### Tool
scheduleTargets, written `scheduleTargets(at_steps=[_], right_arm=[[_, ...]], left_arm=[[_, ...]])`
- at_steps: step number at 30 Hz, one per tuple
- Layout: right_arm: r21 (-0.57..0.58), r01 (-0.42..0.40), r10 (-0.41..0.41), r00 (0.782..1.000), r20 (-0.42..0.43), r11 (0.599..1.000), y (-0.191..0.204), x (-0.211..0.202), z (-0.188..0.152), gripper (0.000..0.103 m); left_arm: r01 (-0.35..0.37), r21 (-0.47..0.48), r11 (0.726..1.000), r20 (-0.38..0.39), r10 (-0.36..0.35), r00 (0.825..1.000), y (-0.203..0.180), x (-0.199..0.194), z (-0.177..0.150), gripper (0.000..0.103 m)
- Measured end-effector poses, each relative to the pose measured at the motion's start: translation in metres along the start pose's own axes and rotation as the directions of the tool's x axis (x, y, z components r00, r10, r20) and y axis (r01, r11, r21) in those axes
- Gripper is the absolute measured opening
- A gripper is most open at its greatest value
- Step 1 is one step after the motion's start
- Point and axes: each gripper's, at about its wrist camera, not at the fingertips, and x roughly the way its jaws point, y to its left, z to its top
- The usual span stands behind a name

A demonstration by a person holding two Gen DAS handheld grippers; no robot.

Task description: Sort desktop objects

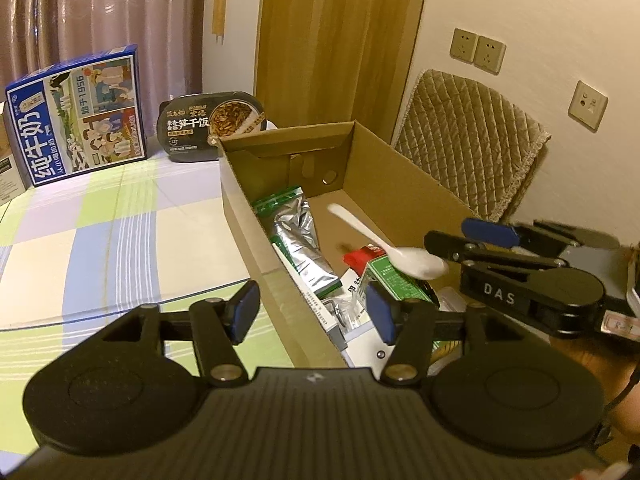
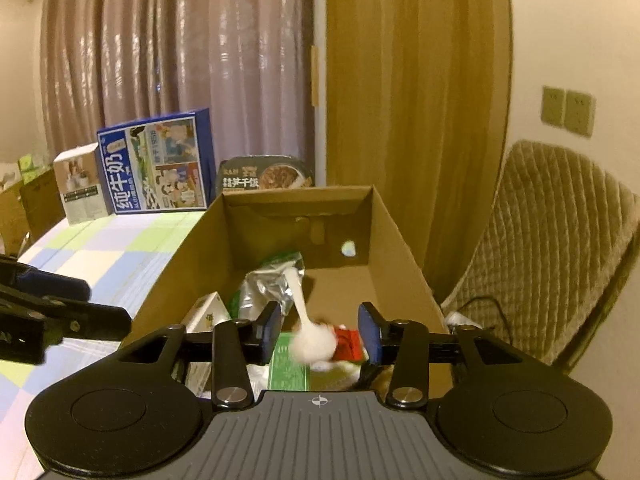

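One cardboard box (image 2: 400, 240) stands open on the checked tablecloth (image 1: 100, 240). Both tongs tilt down over its near end: left gripper (image 1: 312, 312) spread, empty; right gripper (image 2: 318, 334) spread, touching nothing. One white spoon (image 1: 384, 246) hangs mid-air inside the box.

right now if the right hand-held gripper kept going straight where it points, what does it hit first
Most likely the white plastic spoon, blurred between the right hand-held gripper's open pads over the open cardboard box; past it, the green carton. Depth is unclear.
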Motion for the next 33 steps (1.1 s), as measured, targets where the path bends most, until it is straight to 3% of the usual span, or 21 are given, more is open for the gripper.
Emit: scheduleTargets(at_steps=[3, 7, 16, 24, 33], right_arm=[[0.013, 0.003, -0.003, 1.0, -0.007, 1.0, -0.001, -0.01, -0.007, 0.044], [0.067, 0.014, -0.014, 1.0, 0.011, 0.998, -0.002, -0.032, -0.013, 0.066], [0.089, 0.038, -0.042, 0.998, 0.045, 0.995, 0.013, -0.094, -0.018, 0.1], [0.108, 0.06, -0.056, 0.998, -0.033, 0.992, 0.024, -0.139, -0.025, 0.101], [0.144, 0.023, -0.015, 0.998, -0.054, 0.989, 0.039, -0.182, -0.026, 0.101]], left_arm=[[0.002, -0.017, 1.0, 0.001, -0.002, 1.0, 0.003, -0.005, -0.003, 0.062], [-0.002, -0.038, 0.999, 0.008, 0.003, 1.0, 0.004, -0.015, -0.01, 0.078], [-0.043, -0.074, 0.996, 0.024, 0.044, 0.999, 0.006, -0.056, -0.028, 0.102], [-0.082, -0.131, 0.988, 0.041, 0.088, 0.995, 0.001, -0.103, -0.043, 0.102], [-0.063, -0.162, 0.985, 0.034, 0.07, 0.997, -0.004, -0.149, -0.058, 0.102]])
